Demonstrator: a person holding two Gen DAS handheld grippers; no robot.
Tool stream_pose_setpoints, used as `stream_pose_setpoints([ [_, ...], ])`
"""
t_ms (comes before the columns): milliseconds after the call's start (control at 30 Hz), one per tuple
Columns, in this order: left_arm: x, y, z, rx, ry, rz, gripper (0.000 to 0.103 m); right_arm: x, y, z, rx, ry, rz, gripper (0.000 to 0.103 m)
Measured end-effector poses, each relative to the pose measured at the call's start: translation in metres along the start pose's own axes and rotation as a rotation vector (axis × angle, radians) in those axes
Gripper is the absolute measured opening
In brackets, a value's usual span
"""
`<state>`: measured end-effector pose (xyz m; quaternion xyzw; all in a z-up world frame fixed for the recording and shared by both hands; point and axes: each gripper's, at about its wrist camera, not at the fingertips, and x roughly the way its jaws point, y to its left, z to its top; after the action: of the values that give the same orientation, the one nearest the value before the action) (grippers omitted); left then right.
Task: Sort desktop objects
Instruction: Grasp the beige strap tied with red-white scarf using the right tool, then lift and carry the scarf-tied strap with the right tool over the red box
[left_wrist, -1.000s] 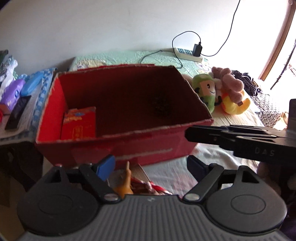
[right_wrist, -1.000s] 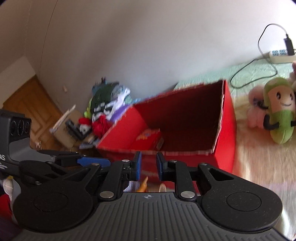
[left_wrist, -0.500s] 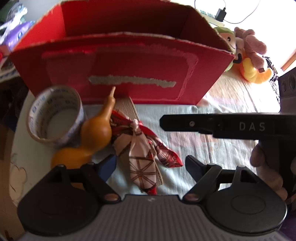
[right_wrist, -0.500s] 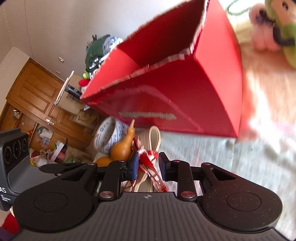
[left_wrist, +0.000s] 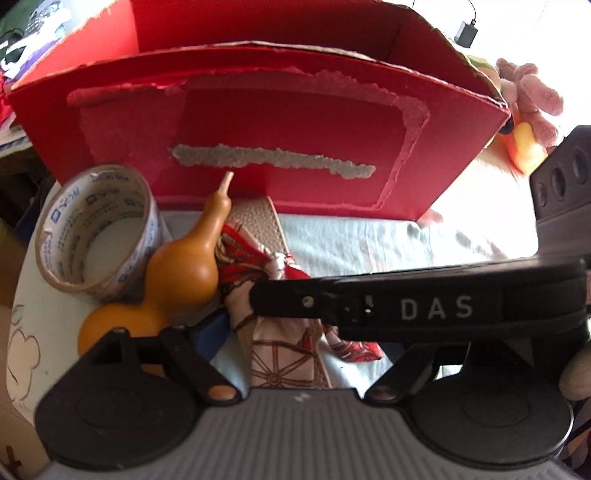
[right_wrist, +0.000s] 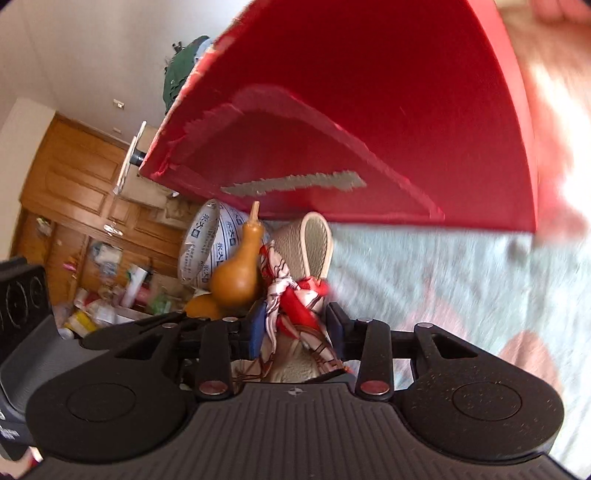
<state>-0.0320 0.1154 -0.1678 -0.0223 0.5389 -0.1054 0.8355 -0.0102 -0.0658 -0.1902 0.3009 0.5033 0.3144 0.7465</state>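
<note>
A red cardboard box (left_wrist: 280, 122) stands on the pale cloth. In front of it lie a tape roll (left_wrist: 96, 229), an orange gourd (left_wrist: 181, 266) and a red-and-white scarf (left_wrist: 280, 354) tied on a beige leather strap (left_wrist: 255, 218). My left gripper (left_wrist: 303, 343) is open just above the scarf, its right finger hidden behind the right gripper's body (left_wrist: 406, 306). In the right wrist view my right gripper (right_wrist: 295, 325) is open, its blue pads on either side of the scarf (right_wrist: 295, 295), with the gourd (right_wrist: 236, 277) just to the left.
Plush toys (left_wrist: 528, 88) lie right of the box, with a charger (left_wrist: 466, 33) behind. Clothes are piled at the far left (left_wrist: 29, 22). A wooden cupboard (right_wrist: 74, 177) and floor clutter lie beyond the table's left edge. Bare cloth (right_wrist: 461, 288) spreads to the right.
Both grippers came down from box height to the items in front of the box. The right gripper's fingers spread wider and now straddle the scarf.
</note>
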Motion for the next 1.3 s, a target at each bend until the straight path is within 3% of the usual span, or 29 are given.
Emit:
stream_pose_setpoints([
  [100, -0.002, -0.004, 0.000, 0.010, -0.009, 0.002, 0.084, -0.007, -0.004, -0.003, 0.024, 0.003, 0.007, 0.033],
  [300, -0.002, -0.026, 0.001, 0.084, -0.015, -0.026, 0.084, -0.035, -0.011, -0.008, 0.038, 0.005, -0.018, 0.033],
  [567, -0.005, -0.074, 0.005, 0.242, -0.020, -0.119, 0.085, -0.089, -0.028, -0.019, 0.074, -0.042, -0.085, 0.032],
  [933, -0.014, -0.145, 0.024, 0.407, -0.075, -0.283, 0.083, -0.150, -0.036, -0.031, 0.153, -0.254, -0.184, 0.032],
  [1100, -0.034, -0.175, 0.043, 0.479, -0.158, -0.304, 0.083, -0.184, -0.034, -0.027, 0.151, -0.372, -0.188, 0.032],
  [1300, -0.073, -0.176, 0.077, 0.498, -0.292, -0.304, 0.084, -0.208, -0.013, 0.005, 0.063, -0.494, -0.154, 0.032],
])
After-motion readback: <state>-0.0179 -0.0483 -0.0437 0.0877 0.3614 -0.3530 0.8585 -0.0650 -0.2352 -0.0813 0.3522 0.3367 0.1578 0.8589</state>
